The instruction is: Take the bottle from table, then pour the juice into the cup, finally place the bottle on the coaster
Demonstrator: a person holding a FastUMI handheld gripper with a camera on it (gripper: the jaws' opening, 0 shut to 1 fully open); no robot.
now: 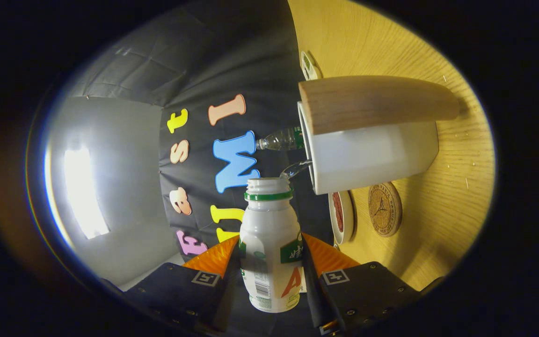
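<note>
The view is rolled about a quarter turn, so the wooden table [438, 196] stands on edge. My gripper [270, 252] is shut on a white juice bottle [269, 243] with a green neck ring and no cap, both fingers pressing its sides. The bottle lies tipped on its side with its open mouth level with the rim of a white cup [372, 157] that has a wooden handle [377, 100]. A thin clear stream [296, 168] runs from the bottle mouth into the cup. A round cork coaster [384, 208] lies on the table beside the cup.
A small white dish [343, 216] with something red in it sits between the coaster and my fingers. A clear plastic bottle [281, 139] stands behind the cup. A small green and white item [309, 65] lies further along the table.
</note>
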